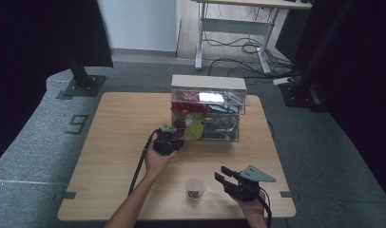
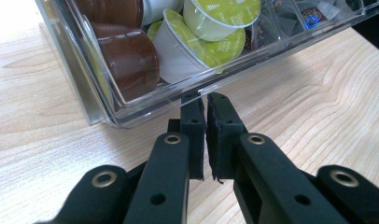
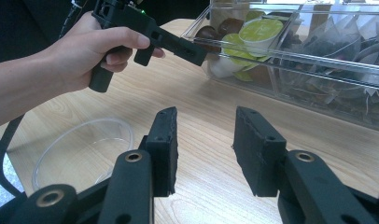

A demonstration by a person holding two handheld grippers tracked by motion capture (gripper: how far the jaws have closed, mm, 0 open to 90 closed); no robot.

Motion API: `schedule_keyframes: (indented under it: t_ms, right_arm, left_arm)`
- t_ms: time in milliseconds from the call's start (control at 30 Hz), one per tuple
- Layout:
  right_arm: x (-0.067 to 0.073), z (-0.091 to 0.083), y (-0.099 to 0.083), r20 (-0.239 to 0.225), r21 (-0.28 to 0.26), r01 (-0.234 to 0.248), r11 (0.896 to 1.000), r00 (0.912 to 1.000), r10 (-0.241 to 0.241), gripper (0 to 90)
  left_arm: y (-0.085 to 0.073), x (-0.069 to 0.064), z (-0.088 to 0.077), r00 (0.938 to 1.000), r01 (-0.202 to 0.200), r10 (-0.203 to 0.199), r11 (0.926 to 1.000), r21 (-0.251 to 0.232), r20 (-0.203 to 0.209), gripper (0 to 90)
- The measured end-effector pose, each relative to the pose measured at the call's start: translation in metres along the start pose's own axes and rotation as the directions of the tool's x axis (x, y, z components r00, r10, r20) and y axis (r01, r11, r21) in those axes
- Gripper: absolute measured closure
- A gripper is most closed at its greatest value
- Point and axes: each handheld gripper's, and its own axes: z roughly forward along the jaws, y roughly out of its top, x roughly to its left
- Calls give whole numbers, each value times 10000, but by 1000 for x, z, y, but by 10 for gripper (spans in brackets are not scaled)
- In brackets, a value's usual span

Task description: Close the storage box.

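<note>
High view: the clear plastic organizer (image 1: 207, 107) sits toward the far side of the wooden tabletop (image 1: 115, 142), and everything else places itself around it. The left gripper (image 1: 178, 141) is right at the organizer's lower front corner. In the left gripper view its jaws are nearly closed, a thin slit between the rubbery black pads (image 2: 193, 126), pinching the protruding lip of a pulled-out clear drawer (image 2: 145, 100). Whether they truly clamp that edge or just touch it, I cannot tell for sure, though the lip runs right into the slit. The left hand (image 3: 92, 51) wraps the pistol-style grip, forearm stretched forward toward the organizer. Inside the drawer lie round capsules: green-lidded pods (image 2: 220, 14) with white cups, and glossy brown pods (image 2: 131, 58).

The right gripper (image 1: 224, 176) hovers nearer the person than the organizer, well apart from it, jaws spread wide and holding nothing. A grey three-cornered plate (image 1: 257, 174) rides on top. Just beside it, also on the near side of the organizer, stands a small clear plastic cup (image 1: 195, 188), thin-walled and round.
</note>
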Motion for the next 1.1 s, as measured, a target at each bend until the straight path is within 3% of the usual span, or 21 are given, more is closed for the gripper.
schedule_keyframes:
  t_ms: [433, 533, 833, 967, 1100]
  right_arm:
    - [-1, 0, 0, 42, -3, -42, 10000, 10000, 42, 592]
    - [-1, -1, 0, 58, 14, -15, 10000, 10000, 14, 592]
    - [-4, -1, 0, 135, -43, -43, 10000, 9999, 44, 591]
    - [-4, -2, -1, 235, -36, -28, 10000, 9997, 29, 576]
    - [-7, -2, -2, 329, -105, -73, 9999, 9994, 76, 569]
  left_arm:
    - [-2, -1, 4, 10000, 29, -29, 9999, 101, 60, 834]
    - [-4, -2, -1, 9995, 50, -47, 9999, -92, 327, 797]
    - [-20, -9, -18, 9973, -438, 476, 9968, -675, 554, 581]
    - [-26, -11, -25, 9959, -617, 679, 9932, -984, 601, 539]
    - [-30, -16, -32, 9930, -1057, 1110, 9880, -1126, 415, 512]
